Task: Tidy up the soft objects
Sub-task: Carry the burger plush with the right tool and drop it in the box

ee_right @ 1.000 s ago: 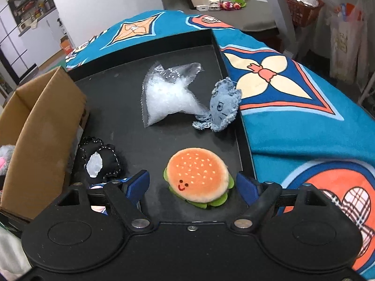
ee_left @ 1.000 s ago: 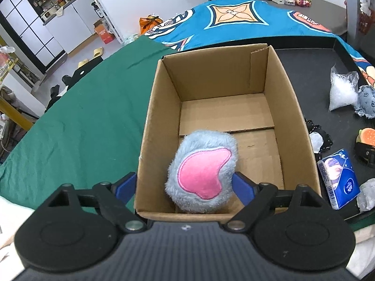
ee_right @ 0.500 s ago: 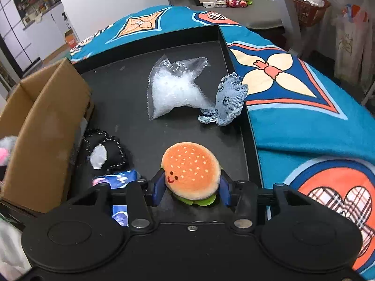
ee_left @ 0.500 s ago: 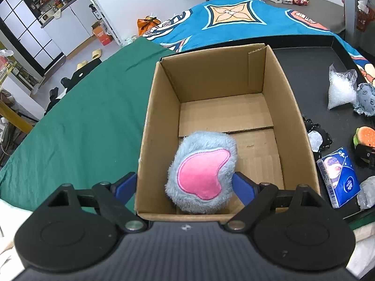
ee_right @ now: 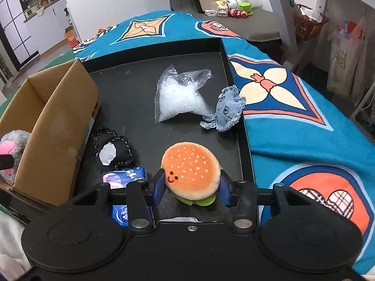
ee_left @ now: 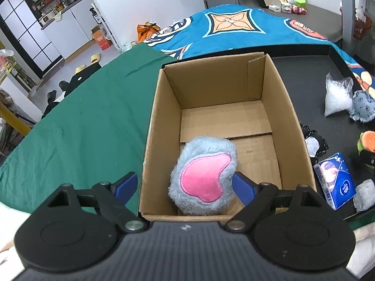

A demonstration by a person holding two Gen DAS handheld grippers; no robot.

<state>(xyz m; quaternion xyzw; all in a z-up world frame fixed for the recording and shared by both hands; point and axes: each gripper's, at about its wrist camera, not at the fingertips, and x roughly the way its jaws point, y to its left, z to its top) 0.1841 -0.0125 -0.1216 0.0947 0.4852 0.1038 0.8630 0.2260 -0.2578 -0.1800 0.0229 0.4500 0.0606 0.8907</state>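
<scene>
A grey-blue plush (ee_left: 204,175) with a pink patch lies inside the cardboard box (ee_left: 220,61), at its near end. My left gripper (ee_left: 182,185) hangs open over that end. Its left finger is outside the box wall and its right finger is beside the plush. My right gripper (ee_right: 191,188) is shut on an orange burger plush (ee_right: 191,166) with a smiling face, held just above the black tray (ee_right: 131,93). The burger (ee_left: 368,140) also shows at the right edge of the left wrist view.
On the tray lie a clear bag of white pellets (ee_right: 180,98), a denim octopus toy (ee_right: 228,110), a black stitched pouch (ee_right: 112,149) and a blue tissue pack (ee_right: 126,175). The box (ee_right: 58,117) stands left of the tray. Green cloth (ee_left: 82,128) lies left of the box.
My right gripper has closed on the burger plush and raised it a little off the tray. The left gripper and the grey-blue plush have not moved.
</scene>
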